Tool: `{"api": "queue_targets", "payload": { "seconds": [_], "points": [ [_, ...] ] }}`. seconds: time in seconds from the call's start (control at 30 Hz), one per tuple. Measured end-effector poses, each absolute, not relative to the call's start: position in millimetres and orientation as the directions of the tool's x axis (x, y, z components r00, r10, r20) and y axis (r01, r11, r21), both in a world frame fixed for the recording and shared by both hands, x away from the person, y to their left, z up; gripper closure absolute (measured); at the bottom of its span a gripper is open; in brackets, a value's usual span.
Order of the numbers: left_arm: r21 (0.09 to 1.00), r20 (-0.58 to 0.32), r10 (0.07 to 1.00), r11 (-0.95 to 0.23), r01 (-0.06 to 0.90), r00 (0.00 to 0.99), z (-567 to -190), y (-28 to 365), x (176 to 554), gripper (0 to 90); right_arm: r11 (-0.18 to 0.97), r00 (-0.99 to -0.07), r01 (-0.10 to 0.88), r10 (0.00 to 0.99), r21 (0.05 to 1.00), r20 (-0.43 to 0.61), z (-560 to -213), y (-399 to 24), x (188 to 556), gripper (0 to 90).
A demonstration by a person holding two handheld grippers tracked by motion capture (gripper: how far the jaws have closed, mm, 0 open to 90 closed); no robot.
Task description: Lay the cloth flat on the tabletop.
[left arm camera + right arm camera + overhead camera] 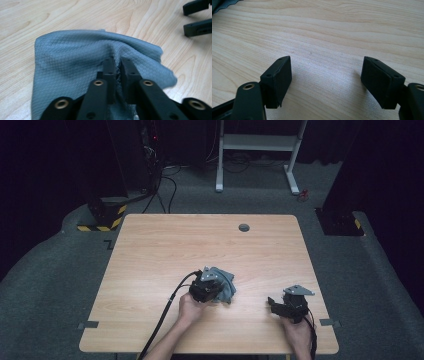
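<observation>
Left gripper view puts your left gripper [117, 62] nearest, its jaws nearly together with a fold of the grey cloth [75, 57] pinched between them. That cloth lies bunched on the wooden table [62, 15], and your right gripper's jaws stand apart beyond it at the upper right. From the high view, your right gripper [274, 304] sits near the table's front right edge, released and holding nothing over bare wood, well apart from the cloth [226, 282] near the table's middle front. Farther off, a round grey cap [244, 227] marks the table's far edge.
</observation>
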State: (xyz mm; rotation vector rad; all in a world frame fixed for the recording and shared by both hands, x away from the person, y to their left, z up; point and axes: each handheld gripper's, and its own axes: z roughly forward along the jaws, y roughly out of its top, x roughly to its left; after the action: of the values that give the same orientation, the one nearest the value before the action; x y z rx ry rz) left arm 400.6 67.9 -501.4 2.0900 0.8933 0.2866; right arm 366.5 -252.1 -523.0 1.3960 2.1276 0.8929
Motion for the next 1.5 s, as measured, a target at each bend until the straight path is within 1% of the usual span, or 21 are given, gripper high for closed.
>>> {"api": "queue_targets", "payload": {
  "seconds": [0.07, 0.1, 0.17, 0.23, 0.3, 0.37, 0.43, 0.6, 0.7, 0.8, 0.83, 0.87, 0.9, 0.97, 1.07, 1.13, 1.23, 1.33, 1.4, 1.5],
  "points": [
    [0.767, -0.091, 0.683, -0.416, 0.488, 0.725, -501, 69, 399, 75.0, 0.282, -0.395, 0.633, 0.919, 0.721, -0.013, -523, -252, 366, 26.3],
    [0.770, -0.090, 0.684, -0.413, 0.486, 0.724, -499, 71, 397, 72.5, 0.280, -0.395, 0.633, 0.919, 0.721, -0.010, -523, -252, 366, 28.5],
    [0.772, -0.082, 0.686, -0.415, 0.481, 0.723, -496, 75, 394, 67.3, 0.280, -0.398, 0.626, 0.917, 0.728, -0.011, -522, -250, 364, 37.5],
    [0.770, -0.068, 0.684, -0.427, 0.474, 0.727, -493, 80, 390, 63.2, 0.285, -0.406, 0.619, 0.914, 0.732, -0.013, -522, -249, 363, 41.4],
    [0.769, -0.050, 0.684, -0.439, 0.465, 0.728, -493, 85, 385, 60.3, 0.282, -0.401, 0.615, 0.916, 0.736, -0.016, -522, -247, 362, 50.7],
    [0.768, -0.029, 0.687, -0.449, 0.456, 0.726, -493, 92, 378, 58.9, 0.288, -0.409, 0.609, 0.912, 0.739, -0.018, -522, -244, 360, 55.8],
    [0.767, -0.017, 0.698, -0.450, 0.457, 0.716, -495, 101, 373, 58.0, 0.292, -0.448, 0.610, 0.894, 0.737, 0.016, -521, -238, 359, 60.1],
    [0.766, -0.002, 0.734, -0.435, 0.473, 0.679, -503, 120, 364, 56.3, 0.327, -0.585, 0.530, 0.809, 0.782, 0.058, -511, -213, 351, 63.2],
    [0.757, 0.012, 0.744, -0.443, 0.480, 0.668, -508, 125, 362, 56.1, 0.344, -0.644, 0.496, 0.761, 0.797, 0.073, -504, -194, 351, 63.7],
    [0.749, -0.003, 0.750, -0.437, 0.498, 0.661, -511, 126, 361, 55.7, 0.378, -0.699, 0.467, 0.712, 0.799, 0.071, -499, -174, 353, 63.7],
    [0.749, -0.003, 0.750, -0.437, 0.498, 0.661, -511, 126, 361, 55.3, 0.378, -0.699, 0.467, 0.712, 0.799, 0.071, -499, -174, 353, 63.7],
    [0.748, -0.005, 0.752, -0.435, 0.501, 0.659, -513, 124, 362, 54.3, 0.401, -0.723, 0.446, 0.688, 0.800, 0.058, -498, -163, 354, 63.5],
    [0.747, -0.006, 0.753, -0.434, 0.503, 0.659, -514, 122, 361, 53.5, 0.405, -0.728, 0.446, 0.683, 0.798, 0.061, -498, -160, 355, 63.3],
    [0.747, -0.005, 0.754, -0.434, 0.503, 0.657, -515, 119, 361, 48.7, 0.421, -0.737, 0.452, 0.673, 0.787, 0.063, -500, -152, 357, 63.7],
    [0.755, -0.017, 0.755, -0.419, 0.504, 0.655, -515, 115, 357, 42.0, 0.441, -0.748, 0.459, 0.661, 0.771, 0.067, -503, -144, 361, 68.6],
    [0.761, -0.021, 0.759, -0.410, 0.503, 0.651, -515, 112, 355, 38.7, 0.474, -0.750, 0.466, 0.659, 0.747, 0.050, -506, -139, 365, 75.0],
    [0.758, -0.021, 0.764, -0.408, 0.509, 0.644, -516, 107, 356, 36.4, 0.505, -0.759, 0.466, 0.650, 0.726, 0.036, -510, -136, 369, 88.1],
    [0.749, -0.005, 0.767, -0.422, 0.510, 0.641, -519, 103, 358, 36.4, 0.510, -0.760, 0.466, 0.649, 0.723, 0.032, -511, -135, 369, 89.2],
    [0.736, 0.024, 0.768, -0.447, 0.509, 0.639, -522, 100, 360, 36.6, 0.492, -0.754, 0.460, 0.656, 0.739, 0.033, -504, -138, 369, 89.5],
    [0.753, 0.015, 0.762, -0.434, 0.494, 0.647, -519, 100, 359, 36.7, 0.462, -0.747, 0.454, 0.663, 0.762, 0.043, -491, -142, 371, 89.5]
  ]
}}
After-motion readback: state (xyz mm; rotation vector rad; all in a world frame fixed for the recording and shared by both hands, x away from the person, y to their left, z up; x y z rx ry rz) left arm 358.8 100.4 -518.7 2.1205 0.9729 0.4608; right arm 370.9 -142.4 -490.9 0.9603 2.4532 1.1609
